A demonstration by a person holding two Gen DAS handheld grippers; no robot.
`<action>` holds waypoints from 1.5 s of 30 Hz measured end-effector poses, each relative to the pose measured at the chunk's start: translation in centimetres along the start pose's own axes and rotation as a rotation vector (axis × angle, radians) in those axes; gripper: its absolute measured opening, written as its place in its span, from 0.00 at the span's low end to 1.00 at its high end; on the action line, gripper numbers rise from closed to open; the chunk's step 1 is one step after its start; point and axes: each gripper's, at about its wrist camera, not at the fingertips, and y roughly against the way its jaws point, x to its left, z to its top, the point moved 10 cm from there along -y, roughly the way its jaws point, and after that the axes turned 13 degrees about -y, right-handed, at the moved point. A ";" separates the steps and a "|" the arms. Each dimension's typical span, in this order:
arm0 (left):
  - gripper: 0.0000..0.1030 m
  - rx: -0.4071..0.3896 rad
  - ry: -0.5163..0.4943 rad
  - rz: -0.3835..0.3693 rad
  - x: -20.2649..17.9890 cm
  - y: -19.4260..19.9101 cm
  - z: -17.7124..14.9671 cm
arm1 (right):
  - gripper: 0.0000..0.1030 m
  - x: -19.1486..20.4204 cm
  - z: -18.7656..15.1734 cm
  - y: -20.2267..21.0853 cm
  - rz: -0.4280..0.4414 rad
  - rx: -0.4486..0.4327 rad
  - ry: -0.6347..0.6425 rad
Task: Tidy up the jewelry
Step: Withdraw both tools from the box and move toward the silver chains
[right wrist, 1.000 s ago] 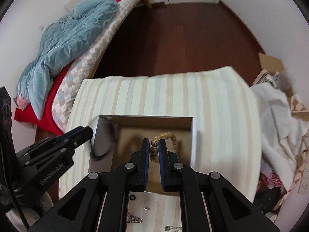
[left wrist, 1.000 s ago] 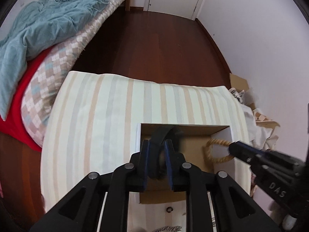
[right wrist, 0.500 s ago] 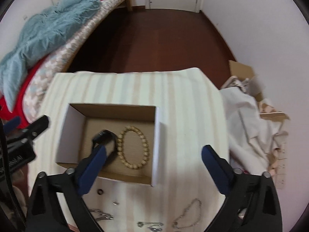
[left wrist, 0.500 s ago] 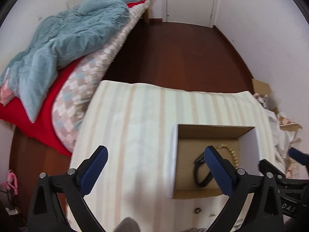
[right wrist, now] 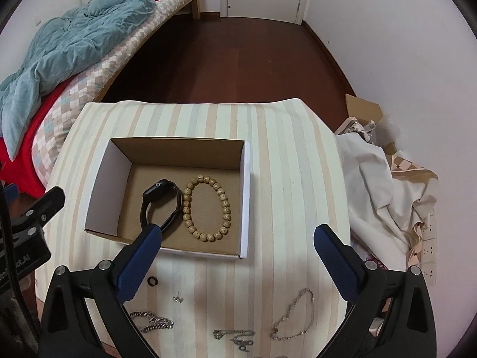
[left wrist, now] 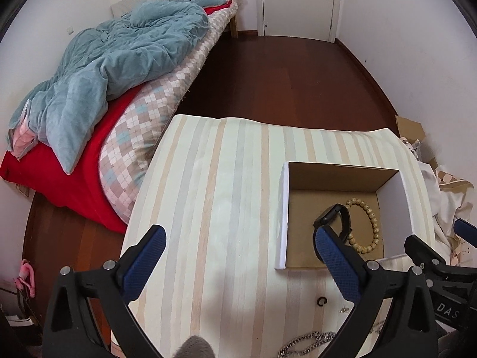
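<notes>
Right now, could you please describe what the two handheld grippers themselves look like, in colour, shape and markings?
Both match: the left gripper and right gripper have matte black angular frames with silver screws, and long fingers faced with textured blue pads. In the left wrist view, the right gripper's body shows white lettering "DAS". No cables or sleeves are visible.

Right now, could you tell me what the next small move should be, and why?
Probably lower the open right tool toward the thin chain on the cloth. The watch and beads already lie in the box; both tools are empty.
</notes>
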 end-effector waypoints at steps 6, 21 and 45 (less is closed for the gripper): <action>1.00 -0.035 -0.009 0.022 0.3 2.7 -0.7 | 1.00 -0.5 -0.6 2.1 0.013 -0.023 -0.029; 1.00 -0.156 -0.017 0.025 0.8 11.5 -2.8 | 1.00 -1.2 -3.0 11.5 0.043 -0.160 -0.062; 1.00 -0.068 -0.013 0.076 1.3 9.8 -9.7 | 0.99 -6.3 -10.3 9.7 0.099 -0.043 -0.225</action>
